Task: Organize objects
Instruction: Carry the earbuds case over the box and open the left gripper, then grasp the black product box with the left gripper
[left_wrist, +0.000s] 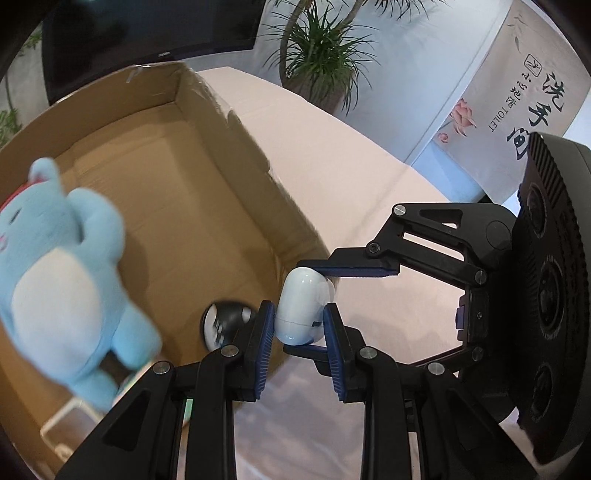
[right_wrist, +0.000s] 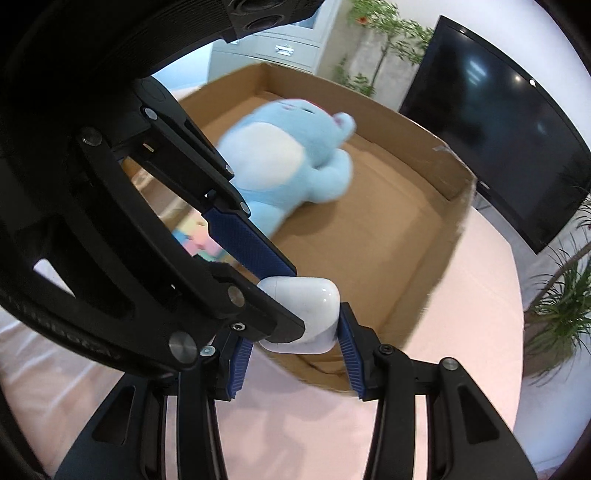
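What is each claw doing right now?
Left claw: shut on the small white rounded plastic case.
Right claw: shut on the same case.

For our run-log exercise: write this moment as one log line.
left hand-held gripper: shut on white case | right hand-held gripper: also clamping it | blue plush: in cardboard box

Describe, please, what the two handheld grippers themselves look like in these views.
Both the left gripper and the right gripper are matte black linkage frames joined by round silver pins. Their fingers carry ribbed dark-blue pads. The right gripper's body is a ridged black disc with round lens-like openings. No cables or sleeves show.
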